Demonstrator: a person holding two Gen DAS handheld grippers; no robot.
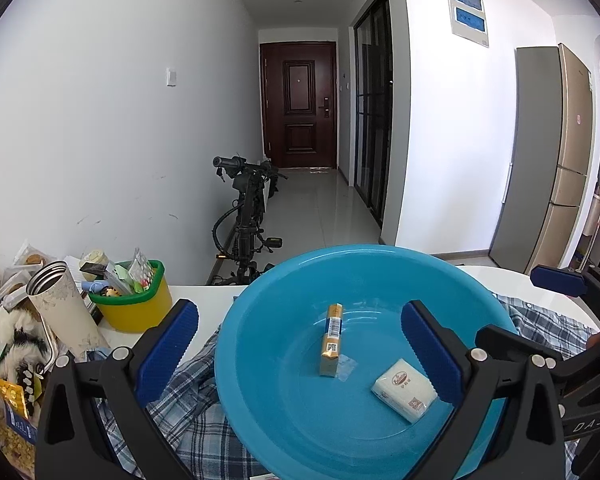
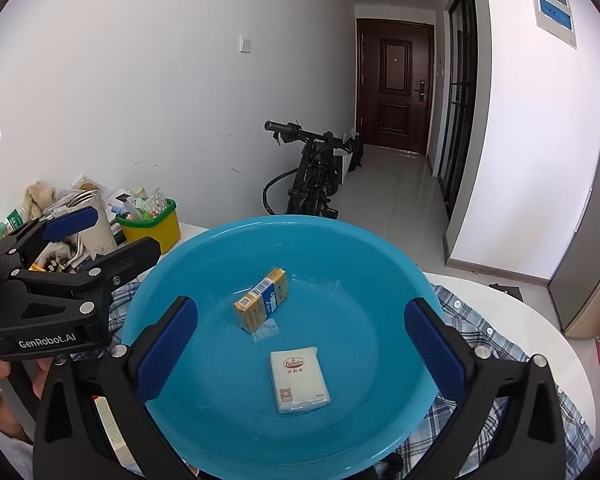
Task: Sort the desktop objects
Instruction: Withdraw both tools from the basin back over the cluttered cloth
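A blue plastic basin [image 1: 260, 360] [image 2: 172, 280] rests on a plaid shirt [image 1: 188, 392] [image 2: 500, 340] on the white table. In it lie a yellow cigarette pack [image 1: 331, 340] [image 2: 262, 300] and a white tissue packet [image 1: 405, 389] [image 2: 300, 379]. My left gripper [image 1: 300, 344] is open and empty above the basin's near left side; it also shows in the right wrist view [image 2: 100, 236]. My right gripper [image 2: 300, 344] is open and empty over the basin's near side; it also shows in the left wrist view, with one blue pad [image 1: 558, 280] visible.
At the left stand a yellow-green bin [image 1: 134, 304] [image 2: 152, 226] full of small items, a steel thermos [image 1: 60, 308] [image 2: 92, 220], snack bags [image 1: 14, 420] and a plush toy. A black bicycle [image 1: 244, 216] [image 2: 312, 176] stands beyond the table. A box lies under the right gripper [image 2: 112, 428].
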